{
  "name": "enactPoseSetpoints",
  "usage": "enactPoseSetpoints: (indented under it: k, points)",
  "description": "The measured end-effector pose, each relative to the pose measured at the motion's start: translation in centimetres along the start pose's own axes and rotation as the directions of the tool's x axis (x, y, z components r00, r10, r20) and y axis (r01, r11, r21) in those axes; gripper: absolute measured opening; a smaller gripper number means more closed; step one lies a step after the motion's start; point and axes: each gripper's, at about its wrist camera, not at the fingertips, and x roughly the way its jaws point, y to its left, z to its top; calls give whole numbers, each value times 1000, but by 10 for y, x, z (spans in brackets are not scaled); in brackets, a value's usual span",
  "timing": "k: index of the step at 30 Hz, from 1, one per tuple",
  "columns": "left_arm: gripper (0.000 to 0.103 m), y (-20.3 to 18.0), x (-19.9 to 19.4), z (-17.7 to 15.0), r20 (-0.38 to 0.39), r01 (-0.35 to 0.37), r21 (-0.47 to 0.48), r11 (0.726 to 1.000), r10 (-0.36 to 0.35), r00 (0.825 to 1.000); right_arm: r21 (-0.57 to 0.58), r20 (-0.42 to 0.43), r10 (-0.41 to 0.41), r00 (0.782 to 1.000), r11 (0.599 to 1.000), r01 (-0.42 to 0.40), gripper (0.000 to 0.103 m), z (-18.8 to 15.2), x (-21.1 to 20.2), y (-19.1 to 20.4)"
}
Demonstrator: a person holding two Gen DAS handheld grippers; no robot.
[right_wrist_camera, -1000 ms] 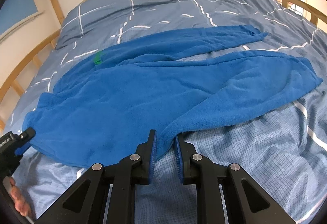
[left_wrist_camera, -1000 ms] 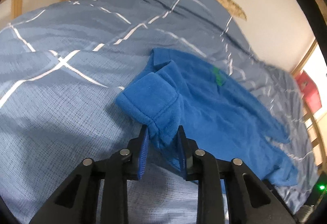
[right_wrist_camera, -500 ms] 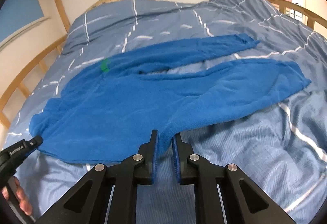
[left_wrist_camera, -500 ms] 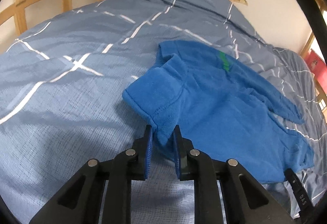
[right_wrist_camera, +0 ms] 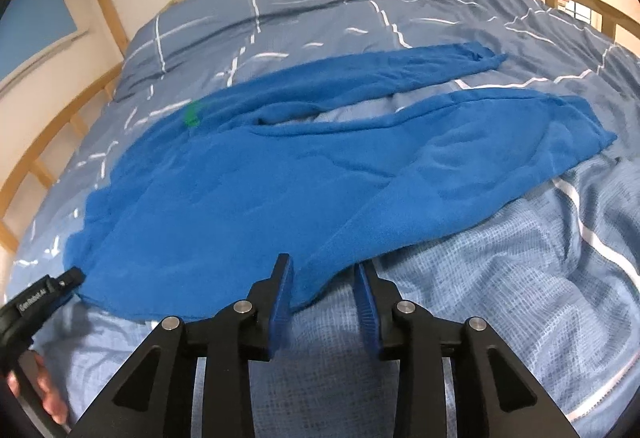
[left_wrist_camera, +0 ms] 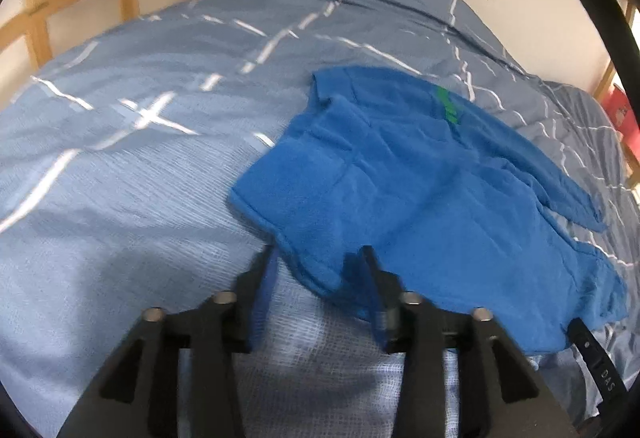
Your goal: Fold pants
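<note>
Pants (right_wrist_camera: 248, 194) flat on bed (right_wrist_camera: 520, 278), near edge between parted, just-opened jaws of left hand-held gripper (left_wrist_camera: 318, 274) and right hand-held gripper (right_wrist_camera: 324, 278).

Each gripper has two black, angular finger arms with triangular openings cut in them. The left gripper (left_wrist_camera: 318, 292) and the right gripper (right_wrist_camera: 325, 292) both have blue ribbed pads on the inner faces and four round silver screws across the arms. Left of the right gripper, a black handle (right_wrist_camera: 30, 308) bears white lettering, too small to read fully.
</note>
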Motion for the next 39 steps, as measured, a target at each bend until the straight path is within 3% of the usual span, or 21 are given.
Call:
enactPoseSetpoints:
  k: [3, 6, 13, 22, 31, 39]
  points:
    - [20, 1, -1, -1, 2, 13, -15, 1000, -13, 1000, -9, 11, -4, 1000, 1000, 5, 21, 1, -1, 2]
    - [18, -2, -21, 0, 51, 30, -46, 998, -28, 998, -14, 41, 4, 999, 1000, -4, 16, 1, -10, 5]
    - [17, -19, -42, 24, 84, 48, -54, 997, -44, 996, -17, 121, 41, 992, 999, -39, 14, 27, -35, 5]
    - [17, -50, -44, 90, 114, 39, -17, 999, -37, 993, -49, 179, 89, 980, 995, -82, 13, 102, -38, 16]
    - [17, -73, -4, 151, 45, 20, -30, 999, -19, 999, -123, 140, 92, 986, 990, -75, 12, 184, 11, 38]
    - [17, -89, 61, 195, -50, -24, -36, 999, 22, 998, -163, 26, 57, 998, 985, -52, 12, 234, 91, 54]
